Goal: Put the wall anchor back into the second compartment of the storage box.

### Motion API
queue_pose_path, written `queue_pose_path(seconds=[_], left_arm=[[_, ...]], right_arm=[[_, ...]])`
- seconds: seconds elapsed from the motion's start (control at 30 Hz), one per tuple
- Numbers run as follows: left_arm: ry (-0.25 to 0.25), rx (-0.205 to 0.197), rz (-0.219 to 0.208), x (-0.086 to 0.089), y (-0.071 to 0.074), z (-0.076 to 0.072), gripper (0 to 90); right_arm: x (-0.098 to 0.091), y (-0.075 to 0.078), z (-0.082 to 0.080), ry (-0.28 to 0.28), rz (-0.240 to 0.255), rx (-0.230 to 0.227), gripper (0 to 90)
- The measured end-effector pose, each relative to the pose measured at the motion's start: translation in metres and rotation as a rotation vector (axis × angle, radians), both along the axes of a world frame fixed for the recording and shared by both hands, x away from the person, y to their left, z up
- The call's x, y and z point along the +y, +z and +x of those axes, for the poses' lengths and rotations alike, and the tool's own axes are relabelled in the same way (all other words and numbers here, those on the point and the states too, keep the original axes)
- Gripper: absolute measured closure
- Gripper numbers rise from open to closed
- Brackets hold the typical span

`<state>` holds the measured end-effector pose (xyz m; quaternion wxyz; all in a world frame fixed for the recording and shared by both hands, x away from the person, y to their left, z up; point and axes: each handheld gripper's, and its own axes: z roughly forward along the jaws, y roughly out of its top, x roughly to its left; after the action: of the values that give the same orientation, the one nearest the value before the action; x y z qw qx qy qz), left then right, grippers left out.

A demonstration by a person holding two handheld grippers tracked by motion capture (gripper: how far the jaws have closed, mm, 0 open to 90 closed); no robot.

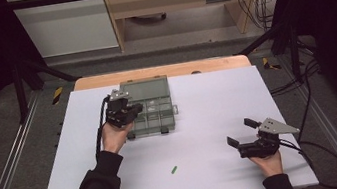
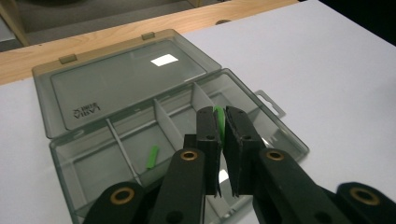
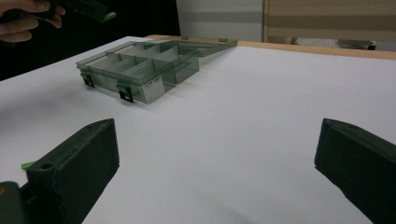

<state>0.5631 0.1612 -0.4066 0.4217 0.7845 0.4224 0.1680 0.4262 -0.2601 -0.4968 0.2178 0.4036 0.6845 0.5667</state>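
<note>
A smoky clear organizer box (image 1: 154, 107) lies open on the white table, its lid (image 2: 126, 84) folded flat behind it. My left gripper (image 2: 223, 122) hovers over the box's compartments, shut on a small green piece (image 2: 217, 114). From above, the left gripper (image 1: 131, 112) is over the box's left front part. Another green piece (image 2: 152, 157) lies in one compartment. A third green piece (image 1: 173, 169) lies loose on the table near the front. My right gripper (image 1: 241, 132) rests at the front right, open with nothing between its jaws (image 3: 217, 158).
The white table top (image 1: 207, 98) sits on a wooden board with metal rails at both sides. Cables trail from both grippers, and more hang at the right. The box's latches (image 3: 125, 94) face the front edge.
</note>
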Motion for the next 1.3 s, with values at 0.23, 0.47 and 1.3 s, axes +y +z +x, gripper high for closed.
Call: queue_pose_path(seconds=[0.23, 0.47, 1.3], left_arm=[[0.005, -0.015, 0.000, -0.002, 0.003, 0.016, 84.3], [0.005, -0.007, 0.038, -0.004, -0.009, 0.028, 84.3], [0.024, 0.077, 0.137, -0.001, -0.048, 0.053, 84.1]], right_arm=[[0.000, 0.000, 0.000, 0.000, 0.001, -0.002, 0.3], [0.000, 0.000, 0.000, -0.001, 0.000, 0.000, 0.3], [0.000, 0.000, 0.000, -0.001, 0.001, -0.002, 0.3]])
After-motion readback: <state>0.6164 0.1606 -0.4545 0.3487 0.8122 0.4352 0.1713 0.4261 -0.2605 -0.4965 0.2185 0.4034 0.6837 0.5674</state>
